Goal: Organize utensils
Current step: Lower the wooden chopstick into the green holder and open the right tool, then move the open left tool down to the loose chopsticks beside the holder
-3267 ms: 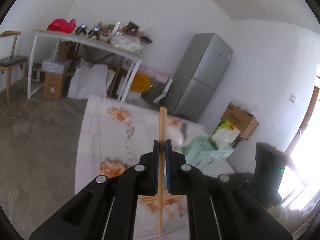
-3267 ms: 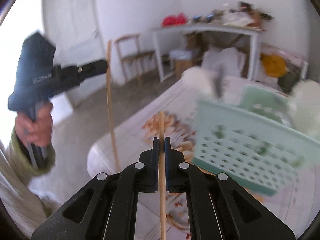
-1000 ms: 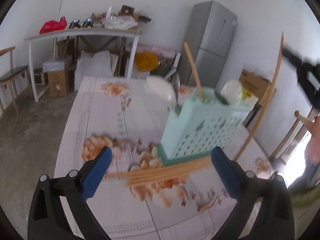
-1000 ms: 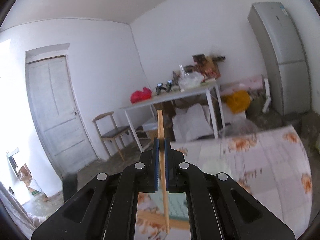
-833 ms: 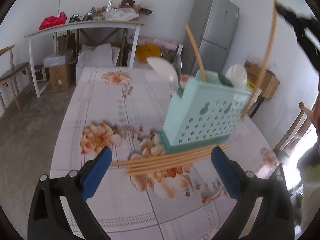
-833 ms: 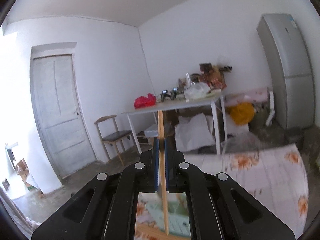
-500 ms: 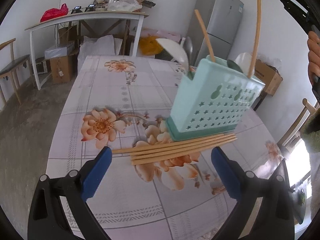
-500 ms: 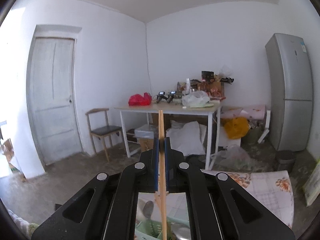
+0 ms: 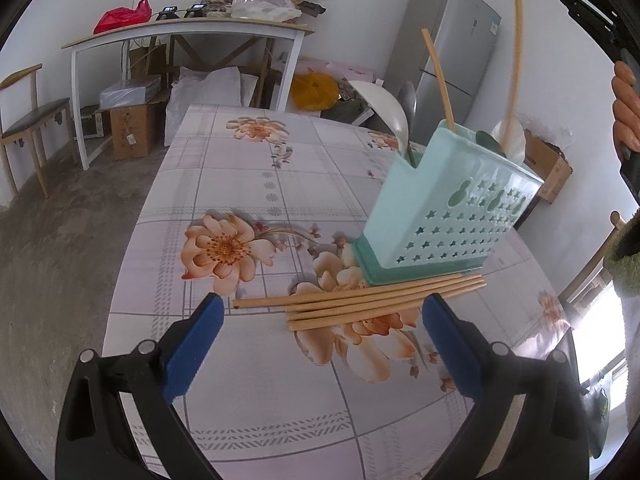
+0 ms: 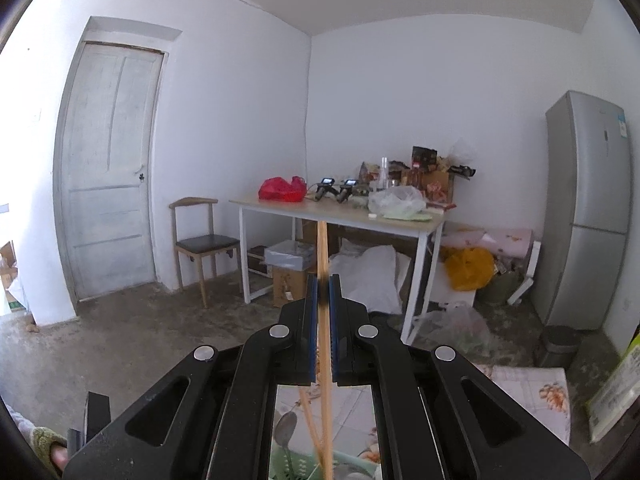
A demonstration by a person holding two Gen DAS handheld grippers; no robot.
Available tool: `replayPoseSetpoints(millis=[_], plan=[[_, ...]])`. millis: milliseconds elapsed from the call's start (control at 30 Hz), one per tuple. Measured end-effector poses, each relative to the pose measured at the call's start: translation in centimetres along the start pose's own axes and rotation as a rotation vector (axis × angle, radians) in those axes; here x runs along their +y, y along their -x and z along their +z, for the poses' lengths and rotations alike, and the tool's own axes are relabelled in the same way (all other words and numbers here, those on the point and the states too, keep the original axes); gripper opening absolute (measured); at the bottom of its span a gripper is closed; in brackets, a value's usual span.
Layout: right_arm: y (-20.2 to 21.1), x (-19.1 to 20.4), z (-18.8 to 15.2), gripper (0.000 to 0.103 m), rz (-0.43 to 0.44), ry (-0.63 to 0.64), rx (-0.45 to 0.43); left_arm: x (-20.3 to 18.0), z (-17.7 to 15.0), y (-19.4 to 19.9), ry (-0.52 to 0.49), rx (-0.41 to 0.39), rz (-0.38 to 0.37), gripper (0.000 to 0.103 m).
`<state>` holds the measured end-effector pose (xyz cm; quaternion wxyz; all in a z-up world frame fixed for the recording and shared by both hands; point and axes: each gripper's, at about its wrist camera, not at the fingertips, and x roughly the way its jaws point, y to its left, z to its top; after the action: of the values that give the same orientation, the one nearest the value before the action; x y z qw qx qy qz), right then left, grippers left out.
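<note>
On the flowered table (image 9: 256, 152), my left gripper (image 9: 320, 312) stands wide apart over four loose chopsticks (image 9: 372, 298) lying against the mint holder (image 9: 448, 216). My right gripper (image 10: 322, 300) pinches one chopstick (image 10: 322, 256) upright above that holder, beside a chopstick (image 9: 438, 76) already inside.

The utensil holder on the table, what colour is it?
The utensil holder is mint green with a darker green base, clearest in the left wrist view.
</note>
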<state>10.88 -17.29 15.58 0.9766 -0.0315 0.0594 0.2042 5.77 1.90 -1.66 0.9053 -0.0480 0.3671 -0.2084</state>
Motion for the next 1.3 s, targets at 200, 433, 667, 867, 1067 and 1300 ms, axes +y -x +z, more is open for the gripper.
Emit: replayPoseSetpoints(millis=[200, 433, 667, 867, 1067, 1300], plan=[[-0.3, -0.2, -0.3, 0.003, -0.005, 0.014, 0.018, -0.2, 0.0, 0.0, -0.003, 0.000, -0.005, 0.097], [-0.5, 0.0, -2.0, 0.003, -0.021, 0.047, 0.071, -0.7, 0.1, 0.0, -0.015, -0.002, -0.008, 0.097], [-1.0, 0.1, -6.1, 0.004, -0.024, 0.062, 0.216, -0.7, 0.1, 0.0, -0.019, -0.005, -0.002, 0.097], [1.1, -0.9, -7.8, 0.022, -0.049, -0.019, 0.255, -0.9, 0.0, -0.2, -0.030, -0.019, 0.034, 0.097], [6.0, -1.9, -8.4, 0.047, -0.065, -0.166, 0.190, -0.8, -0.4, -0.8, -0.025, 0.011, 0.025, 0.097], [6.5, -0.6, -15.6, 0.066, -0.106, -0.327, 0.373, -0.4, -1.8, -3.2, 0.010, 0.140, 0.019, 0.097]])
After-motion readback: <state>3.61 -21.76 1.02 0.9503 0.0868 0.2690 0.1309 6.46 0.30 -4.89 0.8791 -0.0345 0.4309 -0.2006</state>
